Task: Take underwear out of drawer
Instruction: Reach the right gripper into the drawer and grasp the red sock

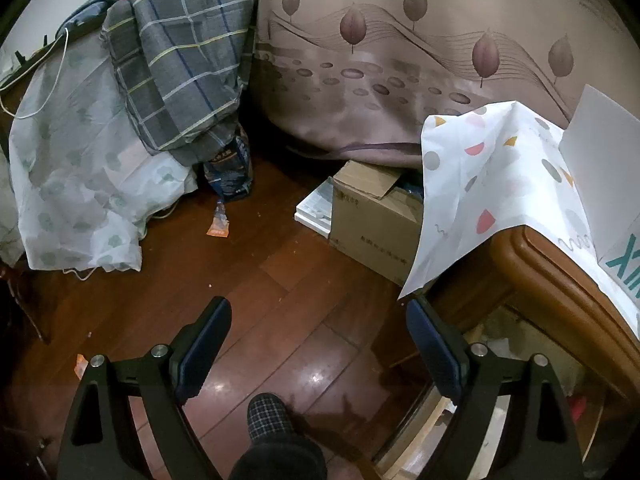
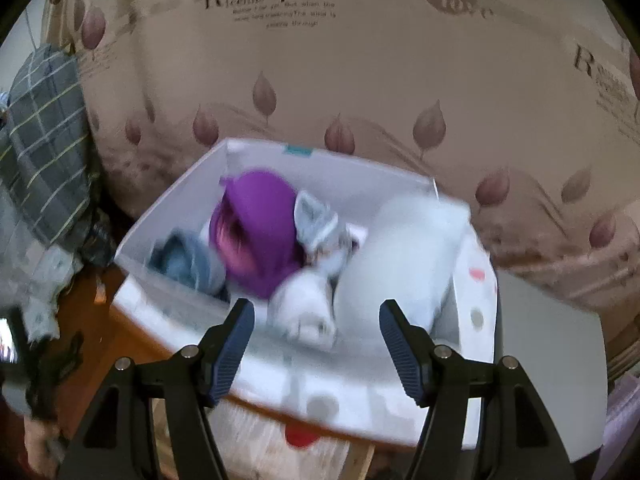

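Underwear: rolled pieces in white box on tabletop. Purple bundle, blue roll, small white roll, large white bundle; picture blurred.
Right claw spread, nothing between fingers, hovering just before box, above white roll.
Step, likely: piece delivered, going for another.
Drawer open under tabletop edge, contents unclear.
Left claw spread wide, empty, over floor.
Next: right claw down into drawer, pinch one piece.
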Tool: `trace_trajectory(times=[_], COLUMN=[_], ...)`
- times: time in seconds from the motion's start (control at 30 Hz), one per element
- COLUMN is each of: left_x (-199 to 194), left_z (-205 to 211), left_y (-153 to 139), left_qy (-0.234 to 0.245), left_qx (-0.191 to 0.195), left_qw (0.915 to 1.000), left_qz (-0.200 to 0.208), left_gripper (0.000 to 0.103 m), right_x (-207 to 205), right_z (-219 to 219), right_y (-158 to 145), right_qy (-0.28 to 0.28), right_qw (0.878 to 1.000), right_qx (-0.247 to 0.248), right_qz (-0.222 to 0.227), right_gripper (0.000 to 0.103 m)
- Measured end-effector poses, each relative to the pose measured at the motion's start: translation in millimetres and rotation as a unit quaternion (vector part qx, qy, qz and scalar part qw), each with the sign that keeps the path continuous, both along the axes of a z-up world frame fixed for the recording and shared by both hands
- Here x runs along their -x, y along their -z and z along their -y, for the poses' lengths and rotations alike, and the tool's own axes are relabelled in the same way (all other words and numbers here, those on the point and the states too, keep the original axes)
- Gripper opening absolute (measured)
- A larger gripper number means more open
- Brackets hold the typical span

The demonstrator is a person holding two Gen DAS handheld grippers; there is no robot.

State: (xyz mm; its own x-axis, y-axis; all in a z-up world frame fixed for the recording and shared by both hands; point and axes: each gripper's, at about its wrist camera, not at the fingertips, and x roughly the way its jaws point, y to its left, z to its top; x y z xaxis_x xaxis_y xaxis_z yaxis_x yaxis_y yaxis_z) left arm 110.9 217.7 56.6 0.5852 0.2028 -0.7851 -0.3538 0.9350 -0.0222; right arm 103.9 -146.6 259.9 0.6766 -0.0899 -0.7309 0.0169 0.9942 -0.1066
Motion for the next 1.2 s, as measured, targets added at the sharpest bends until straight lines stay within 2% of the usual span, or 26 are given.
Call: trace_trajectory(times=[0.17,0.23,0.37,0.5,0.67,0.73,0.87,1.03,1.07,1.13,1.2], left_x=[1,1,2,3,1,2,3,3,3,2,1], left_z=[0,-1,-1,-2,-1,-3,-5,-7,-7,-8,-8], left_y=[5,6,5,4,4,3,2,2,2,2,3], left_qy=[0.0,-0.002,-0.001,0.004,0.0,-0.003,-0.002,-0.002,-0.002,-0.003,-0.004], left_qx=[0.004,0.009,0.01,0.009,0.015,0.02,0.027,0.03,0.032,0.034,0.037], left_qw=[1.0,0.9999,0.9999,0.9999,0.9998,0.9998,0.9996,0.9995,0.9995,0.9994,0.9993], left_qz=[-0.008,-0.009,-0.008,-0.008,-0.009,-0.008,-0.008,-0.009,-0.008,-0.009,-0.009], left_gripper=[0.087,0.087,0.087,0.087,0.087,0.087,0.087,0.087,0.087,0.087,0.087], right_x=[41,54,70,72,56,50,45,44,46,44,45], right_z=[6,9,22,25,22,24,31,41,42,41,41], right_y=[30,48,97,151,206,226,252,279,280,280,282], right_qy=[-0.008,-0.005,0.032,0.084,0.122,0.148,0.221,0.302,0.318,0.326,0.343], right_qw=[0.999,0.998,0.991,0.979,0.968,0.959,0.941,0.904,0.901,0.9,0.894], right_qx=[-0.006,-0.012,-0.056,-0.098,-0.107,-0.127,-0.148,-0.214,-0.225,-0.227,-0.237], right_qz=[-0.037,-0.059,-0.113,-0.156,-0.193,-0.207,-0.21,-0.213,-0.194,-0.178,-0.164], right_gripper=[0.067,0.067,0.067,0.067,0.067,0.067,0.067,0.066,0.066,0.066,0.066])
